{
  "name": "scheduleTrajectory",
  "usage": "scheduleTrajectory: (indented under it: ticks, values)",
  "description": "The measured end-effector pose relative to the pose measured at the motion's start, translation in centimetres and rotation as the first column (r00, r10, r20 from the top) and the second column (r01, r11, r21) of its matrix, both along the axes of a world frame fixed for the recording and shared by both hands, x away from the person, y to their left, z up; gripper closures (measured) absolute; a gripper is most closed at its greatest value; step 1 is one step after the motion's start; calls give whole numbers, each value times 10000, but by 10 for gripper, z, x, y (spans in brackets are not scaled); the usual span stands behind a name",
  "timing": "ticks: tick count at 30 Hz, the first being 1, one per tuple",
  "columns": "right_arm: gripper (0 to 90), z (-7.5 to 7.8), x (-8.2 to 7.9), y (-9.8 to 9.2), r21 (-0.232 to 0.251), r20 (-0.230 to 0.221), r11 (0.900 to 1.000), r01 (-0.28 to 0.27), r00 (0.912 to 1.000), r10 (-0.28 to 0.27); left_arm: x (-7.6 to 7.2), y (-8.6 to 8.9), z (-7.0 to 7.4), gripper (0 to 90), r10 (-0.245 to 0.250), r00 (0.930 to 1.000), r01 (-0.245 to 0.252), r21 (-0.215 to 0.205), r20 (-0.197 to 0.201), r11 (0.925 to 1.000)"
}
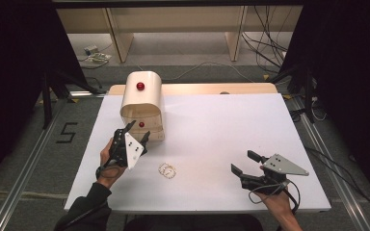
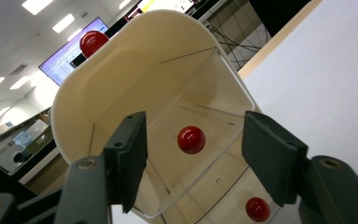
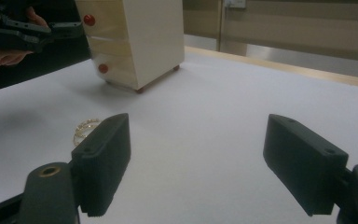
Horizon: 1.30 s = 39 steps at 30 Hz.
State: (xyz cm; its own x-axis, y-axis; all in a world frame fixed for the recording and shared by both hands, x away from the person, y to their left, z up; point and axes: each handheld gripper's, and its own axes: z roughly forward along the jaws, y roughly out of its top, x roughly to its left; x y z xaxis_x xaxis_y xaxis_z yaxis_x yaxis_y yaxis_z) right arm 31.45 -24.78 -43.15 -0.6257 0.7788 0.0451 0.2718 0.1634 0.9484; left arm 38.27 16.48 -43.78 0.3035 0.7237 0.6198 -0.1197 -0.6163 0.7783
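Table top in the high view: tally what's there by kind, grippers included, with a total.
Cream drawer box: 1
Red knobs on it: 3 (top, middle, bottom)
Gold bracelet: 1
Grippers: 2 (left gripper, right gripper)
Total: 7
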Motion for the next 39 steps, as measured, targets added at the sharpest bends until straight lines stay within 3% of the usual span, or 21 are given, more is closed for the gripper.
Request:
scheduleTrajectory:
  ticks: [15,27,39]
  values:
    - [246,-1,1,1,-129,-66,9999,-82,9999,82,9,-2,-8,571,161,9996,-175,611,231,9980]
    - [253,-2,1,2,-225,-140,9996,-150,9998,147,14,0,-11,676,288,9994,-300,663,197,9974]
    - [258,-3,2,3,-229,-153,9995,-212,9997,209,15,-2,-11,720,347,9992,-360,649,220,9972]
